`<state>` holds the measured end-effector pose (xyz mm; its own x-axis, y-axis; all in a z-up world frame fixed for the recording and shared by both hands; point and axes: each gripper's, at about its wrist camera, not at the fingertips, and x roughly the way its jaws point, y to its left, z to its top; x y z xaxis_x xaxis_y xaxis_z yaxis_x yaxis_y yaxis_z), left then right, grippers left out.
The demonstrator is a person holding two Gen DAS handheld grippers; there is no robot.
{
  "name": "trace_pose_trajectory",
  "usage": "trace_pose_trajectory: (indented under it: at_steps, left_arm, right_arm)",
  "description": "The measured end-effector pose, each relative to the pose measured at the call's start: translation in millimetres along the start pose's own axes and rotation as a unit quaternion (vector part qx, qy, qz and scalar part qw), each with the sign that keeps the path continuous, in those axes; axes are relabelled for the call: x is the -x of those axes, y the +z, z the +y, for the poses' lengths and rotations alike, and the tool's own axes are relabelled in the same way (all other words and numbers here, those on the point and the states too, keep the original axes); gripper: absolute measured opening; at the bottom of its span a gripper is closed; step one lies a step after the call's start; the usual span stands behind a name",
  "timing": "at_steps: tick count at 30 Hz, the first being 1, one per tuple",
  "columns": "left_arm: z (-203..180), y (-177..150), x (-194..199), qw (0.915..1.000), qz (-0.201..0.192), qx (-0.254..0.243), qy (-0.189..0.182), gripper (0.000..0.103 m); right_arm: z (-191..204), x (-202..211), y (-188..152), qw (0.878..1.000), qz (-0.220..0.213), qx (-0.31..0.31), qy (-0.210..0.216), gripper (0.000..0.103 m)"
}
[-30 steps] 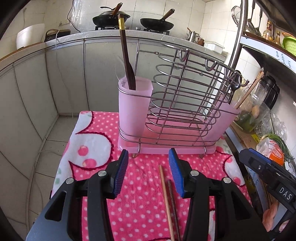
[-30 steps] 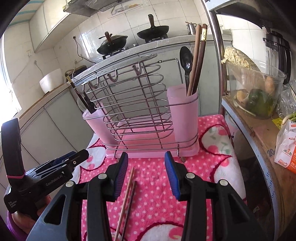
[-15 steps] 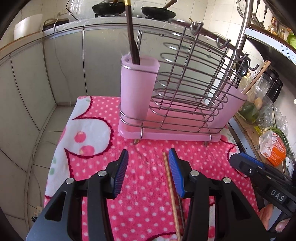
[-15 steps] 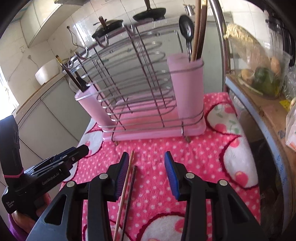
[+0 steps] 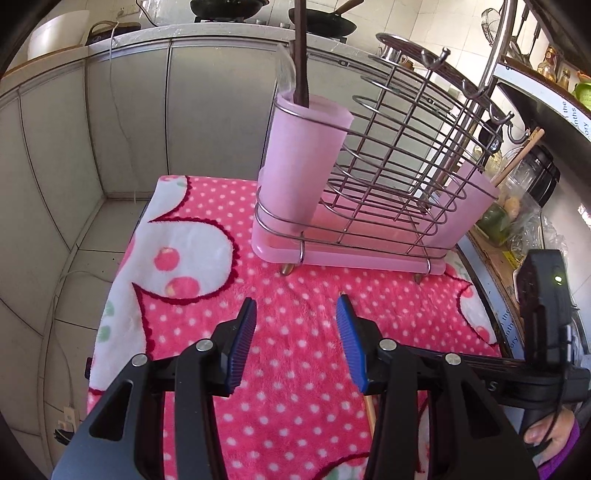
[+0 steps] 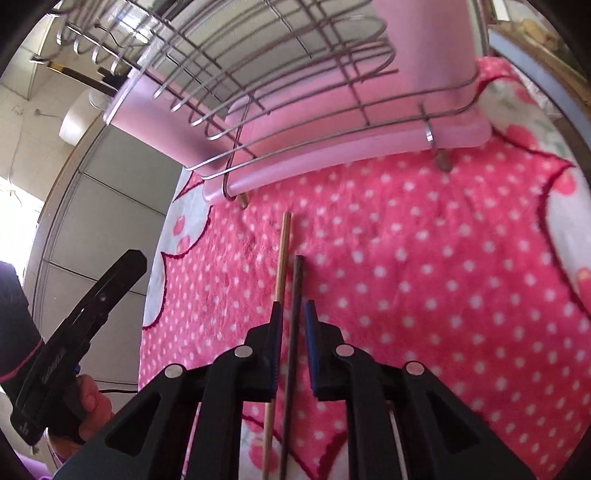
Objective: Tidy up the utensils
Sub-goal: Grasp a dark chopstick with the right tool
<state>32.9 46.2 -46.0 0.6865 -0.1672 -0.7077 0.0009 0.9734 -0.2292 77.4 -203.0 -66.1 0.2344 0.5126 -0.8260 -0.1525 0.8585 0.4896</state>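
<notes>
While its jaws are closing, the right gripper (image 6: 293, 314) hangs low over the pink dotted blanket (image 6: 424, 266), with the dark chopstick (image 6: 294, 314) running up between its blue pads; a thin gap shows on either side, so the pads do not yet press on it. Just beside it, touching the outside of the left pad, lies the pale wooden chopstick (image 6: 282, 258), whose tip reaches farther toward the rack. Both sticks lie on the blanket near its middle, well short of its far edge.

Off to the left side of the blanket, the left gripper (image 5: 295, 314) hovers with its jaws spread and nothing between them; the pale chopstick's tip peeks out beside its right pad.

Farther on, along the blanket's far edge, stands the wire utensil rack (image 5: 388, 155) on its pink tray, with a pink cup (image 5: 303, 155) at one end holding a dark upright utensil (image 5: 300, 55). Beyond it runs the kitchen counter (image 5: 184, 35) with pans.
</notes>
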Motion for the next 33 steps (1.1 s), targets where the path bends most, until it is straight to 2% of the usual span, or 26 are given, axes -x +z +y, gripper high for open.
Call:
trace_pose_trajectory:
  at_steps: [8,13,18,23,26,28,33]
  left_arm:
    - [12,1,-2,0.9998,0.002,0.012,-0.013,0.045]
    - [12,2,-11,0.9996,0.020,0.015,-0.015,0.045]
    - [4,3,-26,0.9964,0.071,0.013,-0.045,0.045]
    - [-15,10,-51,0.9864,0.143,0.022,-0.078,0.045]
    - [-26,14,-69,0.9798,0.184,0.027,-0.074,0.043]
    - [-34,15,-83,0.9747,0.212,0.030,-0.064,0.035]
    - [-47,14,-110,0.9643,0.260,0.026,-0.041,0.022]
  right_arm:
    - [18,-31,11,0.997,0.031,0.025,-0.064,0.013]
    - [20,-38,13,0.997,0.027,0.024,-0.071,0.006]
    - [-1,-11,17,0.998,0.013,0.000,-0.054,0.006]
    - [-27,26,20,0.997,-0.011,-0.002,-0.078,0.006]
    - [-44,33,22,0.996,-0.016,-0.014,-0.086,0.006]
    - [-55,32,22,0.997,-0.010,-0.024,-0.079,0.006]
    - [-71,27,21,0.997,0.007,-0.029,-0.064,0.006]
